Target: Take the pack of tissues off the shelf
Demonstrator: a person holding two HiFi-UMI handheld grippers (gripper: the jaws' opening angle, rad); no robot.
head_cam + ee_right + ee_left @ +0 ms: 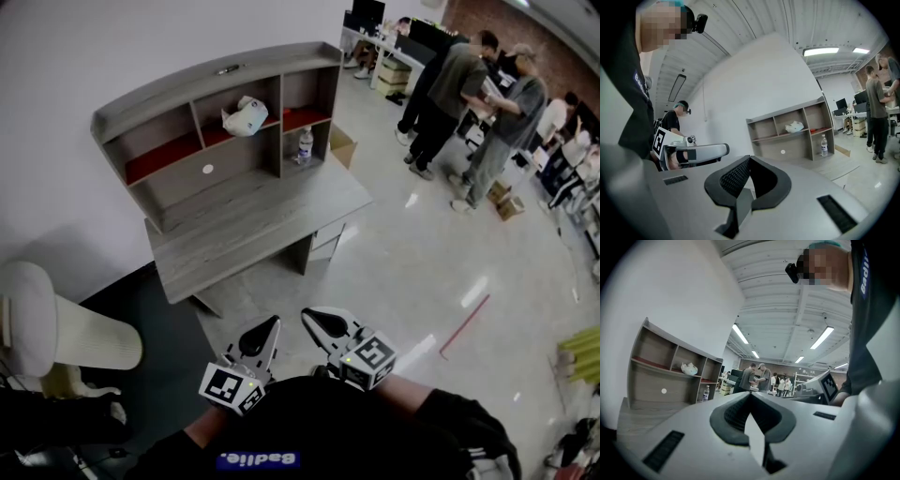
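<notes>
Down at 6 o'clock in the head view, left gripper (272, 324) and right gripper (309, 316) side by side, each with jaws pressed together and gripping nothing. Black-and-white square markers on both cubes.

Well apart from them, up at 11 o'clock: grey desk (253, 225) carrying a shelf (216, 80) against the white wall. Tucked in the upper middle compartment, pack of tissues (246, 116), white and crumpled.

At 4 o'clock of it, in the lower right compartment, a water bottle (305, 145) standing upright. Just past the desk's right end, a cardboard box (343, 147) on the floor. Pale floor (375, 272) and the desk top lying between grippers and shelf.

Over at 9 o'clock, a white ribbed object (89, 342). At 3 o'clock, a red strip (464, 325) on the floor. At 1 o'clock, people (469, 94) standing by work tables.

Readable: white shirt print (258, 459) at the bottom edge, roughly "Badlie". Bottle label too small to read.
</notes>
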